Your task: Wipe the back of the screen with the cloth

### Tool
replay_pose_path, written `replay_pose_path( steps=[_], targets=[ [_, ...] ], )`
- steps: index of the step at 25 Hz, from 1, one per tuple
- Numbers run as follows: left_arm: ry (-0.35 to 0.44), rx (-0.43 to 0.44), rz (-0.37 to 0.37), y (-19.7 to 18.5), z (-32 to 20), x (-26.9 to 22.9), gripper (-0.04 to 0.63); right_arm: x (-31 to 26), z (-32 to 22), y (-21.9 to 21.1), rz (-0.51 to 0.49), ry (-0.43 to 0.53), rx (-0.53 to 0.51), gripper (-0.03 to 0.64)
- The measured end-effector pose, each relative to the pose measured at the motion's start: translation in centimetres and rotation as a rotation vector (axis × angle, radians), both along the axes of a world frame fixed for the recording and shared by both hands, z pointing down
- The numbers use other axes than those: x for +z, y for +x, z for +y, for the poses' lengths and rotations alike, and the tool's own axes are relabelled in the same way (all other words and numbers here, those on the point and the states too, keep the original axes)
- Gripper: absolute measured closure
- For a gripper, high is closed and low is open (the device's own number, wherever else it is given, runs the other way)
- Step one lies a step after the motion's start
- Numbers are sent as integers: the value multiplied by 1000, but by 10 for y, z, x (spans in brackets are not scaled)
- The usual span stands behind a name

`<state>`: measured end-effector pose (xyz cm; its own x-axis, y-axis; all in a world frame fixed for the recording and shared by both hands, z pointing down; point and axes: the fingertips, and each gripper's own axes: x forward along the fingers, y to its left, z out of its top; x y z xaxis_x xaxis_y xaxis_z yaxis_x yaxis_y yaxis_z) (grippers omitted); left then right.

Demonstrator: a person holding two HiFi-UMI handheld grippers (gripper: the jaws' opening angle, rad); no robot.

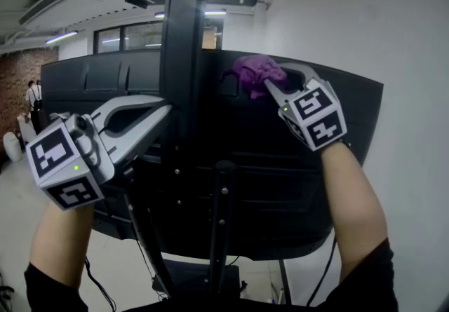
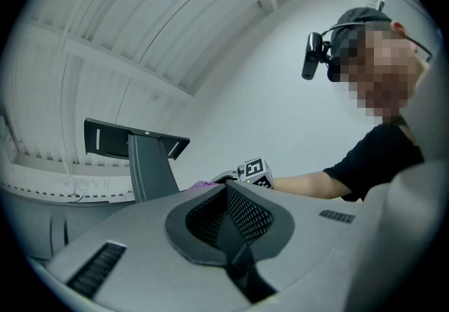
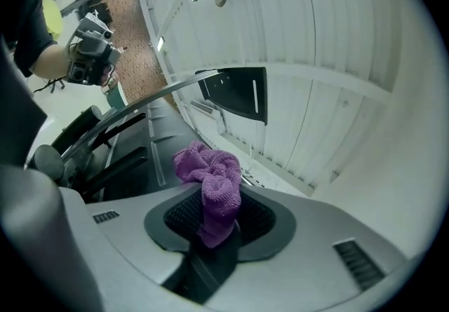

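The black curved screen's back (image 1: pixel 280 184) fills the head view, with its dark stand column (image 1: pixel 181 58) upright in the middle. A crumpled purple cloth (image 1: pixel 258 71) is pressed on the screen's upper back, right of the column. My right gripper (image 1: pixel 270 83) is shut on it. In the right gripper view the cloth (image 3: pixel 210 177) bulges out of the right gripper (image 3: pixel 210 216), over the screen's back (image 3: pixel 133 156). My left gripper (image 1: pixel 163 106) is shut and holds nothing, its tips by the column's left side. From the left gripper (image 2: pixel 228 188) a sliver of cloth (image 2: pixel 202 184) shows.
A white wall (image 1: pixel 393 37) stands close on the right. Cables (image 1: pixel 98 282) hang under the screen near the stand's foot. A person (image 1: pixel 31 97) stands far off at the left by a brick wall. The stand's top bracket (image 3: pixel 238 93) juts above the screen.
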<state>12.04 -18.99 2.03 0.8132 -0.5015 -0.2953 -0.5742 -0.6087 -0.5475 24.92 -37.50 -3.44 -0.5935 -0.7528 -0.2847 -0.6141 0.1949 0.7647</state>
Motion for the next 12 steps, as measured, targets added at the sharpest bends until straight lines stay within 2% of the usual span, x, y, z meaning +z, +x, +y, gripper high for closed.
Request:
replay_pose_path(
  steps=[7,12],
  targets=[
    [6,9,-4,1,4,-2,601,6,8,-43,44,34,-35,491],
    [4,-17,-21,0,1,1,601,7,18,-75,140,104,-38,489]
  ],
)
